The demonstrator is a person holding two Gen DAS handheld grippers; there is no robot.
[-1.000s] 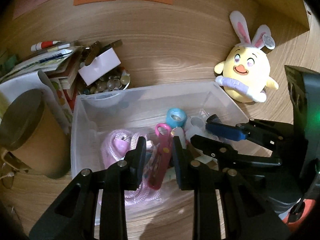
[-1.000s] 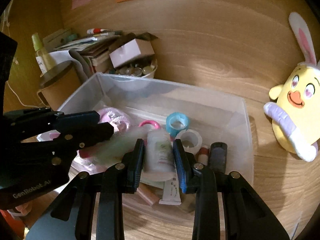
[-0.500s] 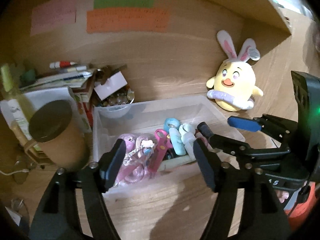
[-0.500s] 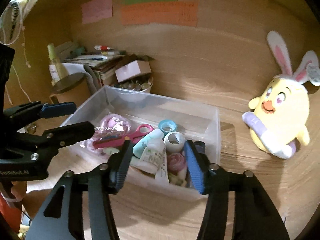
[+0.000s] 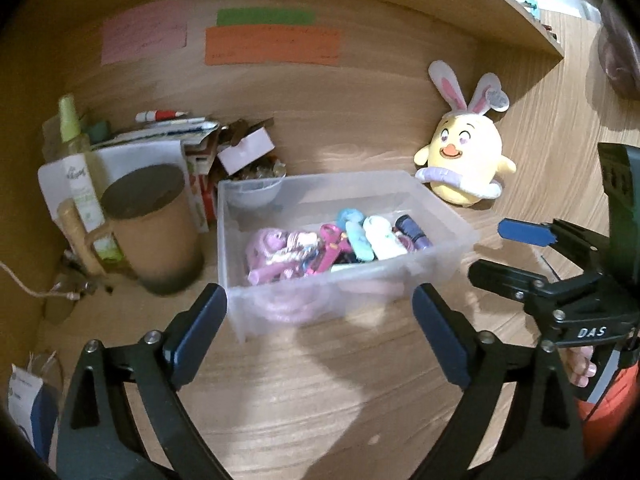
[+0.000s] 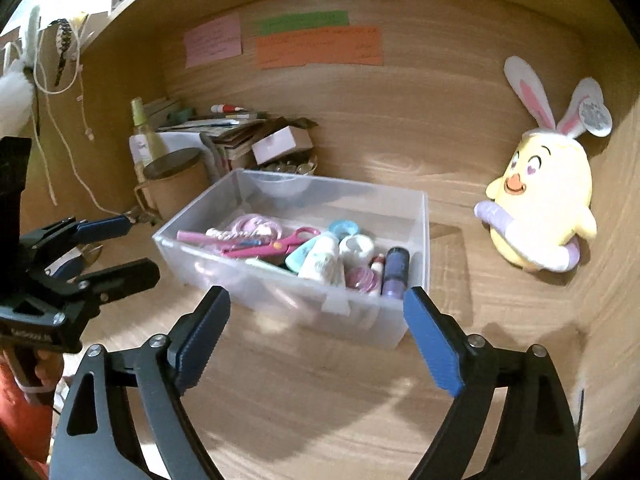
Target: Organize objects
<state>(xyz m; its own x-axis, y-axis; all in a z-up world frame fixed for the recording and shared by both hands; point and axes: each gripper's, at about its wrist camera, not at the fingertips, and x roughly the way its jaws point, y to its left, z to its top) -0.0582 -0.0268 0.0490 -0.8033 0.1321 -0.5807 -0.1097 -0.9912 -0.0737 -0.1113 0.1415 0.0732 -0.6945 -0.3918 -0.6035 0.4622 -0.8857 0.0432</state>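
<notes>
Both claws are wide open and hold nothing. The left claw (image 5: 320,328) has just been opening, and so has the right claw (image 6: 316,328). A second ago each one was nearly closed and down inside the box: the left one by the pink things, the right one around a white tube. Now both are pulled back out, above the bare wood in front of the box, and nothing is between their fingers.

The box (image 5: 452,216) is clear plastic and sits on the wooden desk (image 5: 320,400). Inside it lie pink scissors (image 6: 276,245), a pink cord (image 6: 252,224), the white tube (image 6: 324,260), a blue tape roll (image 6: 343,227), a white tape roll (image 6: 357,246) and a purple bottle (image 6: 394,268). The tube now lies in the pile, free of the claw.

Left of the box stands a brown mug (image 5: 156,236). Behind the mug are a spray bottle (image 5: 74,152) and a messy stack of books (image 5: 160,136). Right of the box, apart from it, sits a yellow chick toy (image 5: 464,168) with bunny ears. It has not moved. Pink, green and orange notes (image 5: 272,46) are stuck on the back wall and show more fully now.
</notes>
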